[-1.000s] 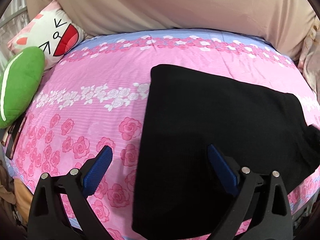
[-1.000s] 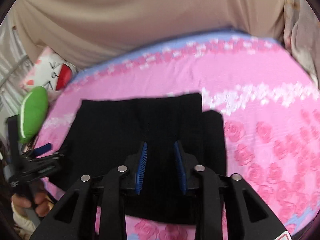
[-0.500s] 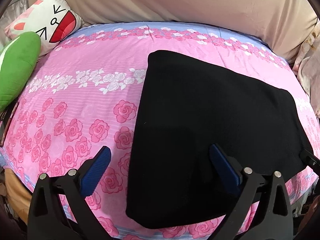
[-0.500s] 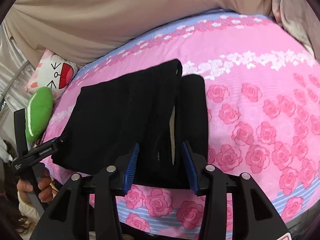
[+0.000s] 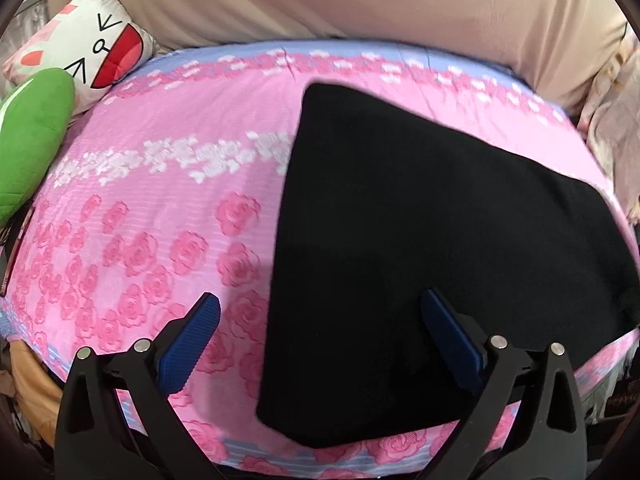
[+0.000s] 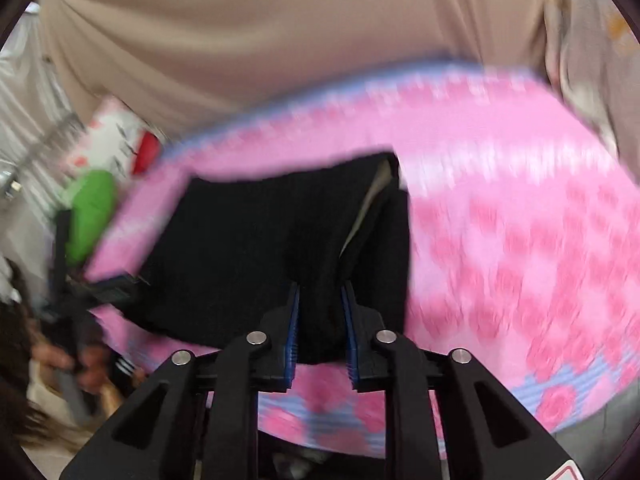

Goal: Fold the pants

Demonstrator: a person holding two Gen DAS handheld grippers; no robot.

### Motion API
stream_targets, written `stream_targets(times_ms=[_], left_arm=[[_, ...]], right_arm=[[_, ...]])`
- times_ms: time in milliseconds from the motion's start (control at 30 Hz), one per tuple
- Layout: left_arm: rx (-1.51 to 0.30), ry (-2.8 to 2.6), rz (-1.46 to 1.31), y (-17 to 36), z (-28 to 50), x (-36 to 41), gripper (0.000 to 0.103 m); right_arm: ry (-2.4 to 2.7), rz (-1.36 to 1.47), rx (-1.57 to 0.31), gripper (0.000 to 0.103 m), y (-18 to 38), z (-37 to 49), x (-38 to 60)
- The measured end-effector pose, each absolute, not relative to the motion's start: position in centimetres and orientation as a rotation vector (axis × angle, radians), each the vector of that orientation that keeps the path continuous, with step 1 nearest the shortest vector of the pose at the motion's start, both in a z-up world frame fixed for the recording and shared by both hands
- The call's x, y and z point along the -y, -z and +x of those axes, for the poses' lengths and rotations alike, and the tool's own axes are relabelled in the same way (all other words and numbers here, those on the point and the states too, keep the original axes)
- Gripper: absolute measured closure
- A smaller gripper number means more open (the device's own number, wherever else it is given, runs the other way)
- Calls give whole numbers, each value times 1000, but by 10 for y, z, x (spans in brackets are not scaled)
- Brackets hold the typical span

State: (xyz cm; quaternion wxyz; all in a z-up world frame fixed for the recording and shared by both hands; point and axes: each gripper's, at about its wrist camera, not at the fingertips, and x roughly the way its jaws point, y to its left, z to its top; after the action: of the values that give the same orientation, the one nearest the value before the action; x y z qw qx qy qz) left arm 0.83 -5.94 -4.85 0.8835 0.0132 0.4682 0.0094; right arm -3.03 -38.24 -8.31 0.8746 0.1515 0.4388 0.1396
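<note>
The black pants (image 5: pixel 432 248) lie folded flat on the pink rose-print bedspread (image 5: pixel 160 216). My left gripper (image 5: pixel 320 336) is open and empty, hovering over the pants' near left edge. In the right wrist view my right gripper (image 6: pixel 320 320) is shut on a bunched fold of the pants (image 6: pixel 256 248) at their near right end and holds that edge raised. A pale inner lining shows in the lifted fold. The right wrist view is blurred by motion.
A white cartoon-face pillow (image 5: pixel 92 44) and a green plush (image 5: pixel 32 148) lie at the bed's far left. A beige curtain (image 5: pixel 360 4) hangs behind the bed. More fabric (image 5: pixel 616 120) is piled at the right edge. The bed's front edge is close below both grippers.
My right gripper has closed on the pants' right end and lifted it. My left gripper stayed open and pulled back slightly toward the bed's near edge.
</note>
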Motion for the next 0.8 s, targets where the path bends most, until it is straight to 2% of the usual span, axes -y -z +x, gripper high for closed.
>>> stream_targets(times_ms=[100,200,267,367,467,500,533,600,667,800], left_arm=[[-966,-27,30,49,8,58,5],[-961,-39,38,47,9,53,5],[-974,-35,9,50,10,48,5],[-983,-34,-19,51,11,45,5],[-969,-39,18,50,10,50,5],[-964,-36,25,50,10,51,5],[-962,-28,25,50,11,52,5],[-963,-36,32,50,12,52,5],[-961,-38,38,48,12,52,5],[-960,-29,-19,38,11,43,5]], right_arm=[[-329,470,-909,78,89,-30,399],[-278,401,-794,72,49,-32,405],[-296,360,-752,72,29,-21,401],[-335,276,-770,75,24,18,376],[-346,197,-854,85,50,66,358],[-278,150,-901,92,69,86,359],[-284,179,-912,93,81,98,364],[-291,277,-911,93,72,96,377],[-262,265,-849,88,50,78,376],[-404,275,-784,87,18,40,347]])
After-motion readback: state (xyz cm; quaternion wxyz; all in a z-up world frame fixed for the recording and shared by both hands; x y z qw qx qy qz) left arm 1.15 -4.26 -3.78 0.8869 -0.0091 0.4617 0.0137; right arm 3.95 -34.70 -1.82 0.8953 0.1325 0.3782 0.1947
